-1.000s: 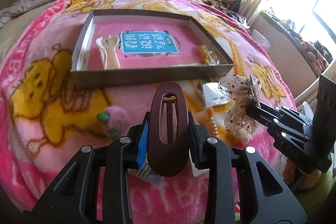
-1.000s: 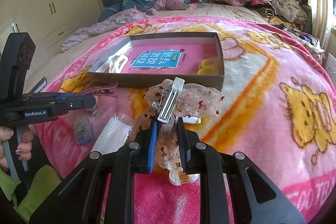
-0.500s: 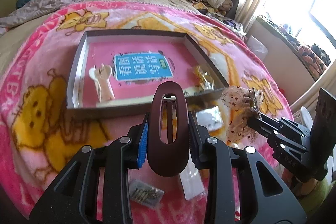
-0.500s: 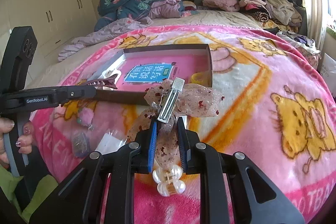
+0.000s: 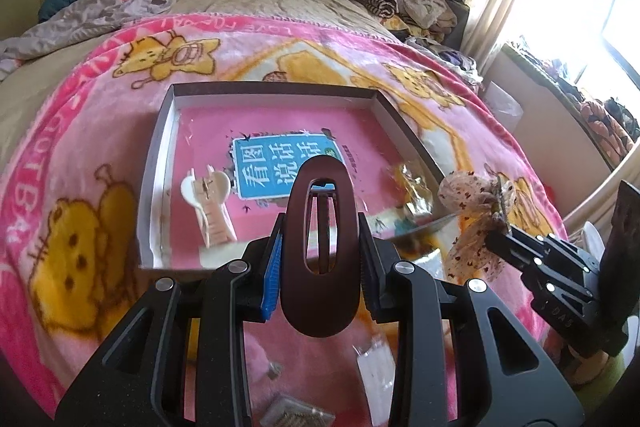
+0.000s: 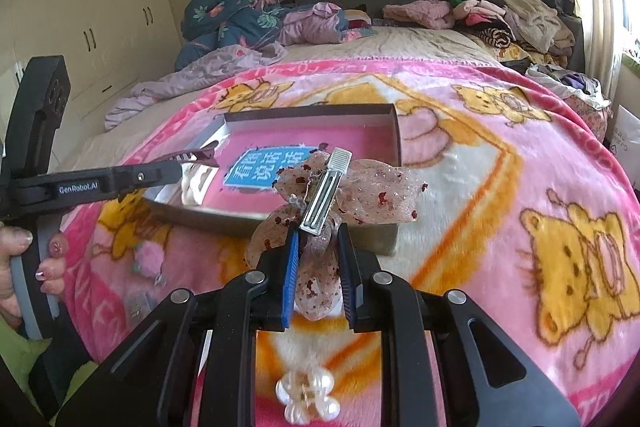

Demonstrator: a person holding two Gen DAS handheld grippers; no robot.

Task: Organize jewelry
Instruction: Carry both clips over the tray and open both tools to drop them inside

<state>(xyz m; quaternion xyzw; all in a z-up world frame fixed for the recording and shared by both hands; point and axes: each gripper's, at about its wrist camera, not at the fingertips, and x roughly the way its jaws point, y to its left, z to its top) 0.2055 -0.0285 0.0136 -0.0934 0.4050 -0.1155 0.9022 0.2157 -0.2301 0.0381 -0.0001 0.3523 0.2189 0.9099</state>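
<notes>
My left gripper [image 5: 320,259] is shut on a dark brown oval hair clip [image 5: 320,243] and holds it above the near edge of the shallow grey box [image 5: 160,131]. The box has a pink floor with a blue label; a cream claw clip [image 5: 210,203] and a gold-wrapped piece [image 5: 414,183] lie inside. My right gripper [image 6: 318,267] is shut on a sheer bow hair clip [image 6: 332,195] with red specks and a silver clasp, held just before the box's near right corner [image 6: 384,243]. The bow also shows in the left wrist view [image 5: 476,211].
The box lies on a pink bear-print blanket [image 6: 520,187] on a bed. A pearl clip [image 6: 308,395], a pink fuzzy clip [image 6: 148,255] and small clear bags [image 5: 380,363] lie on the blanket near me. Piled clothes [image 6: 500,15] sit at the bed's far end.
Both grippers have risen and moved forward toward the box, each still holding its clip. The brown clip now hangs over the box's near edge.
</notes>
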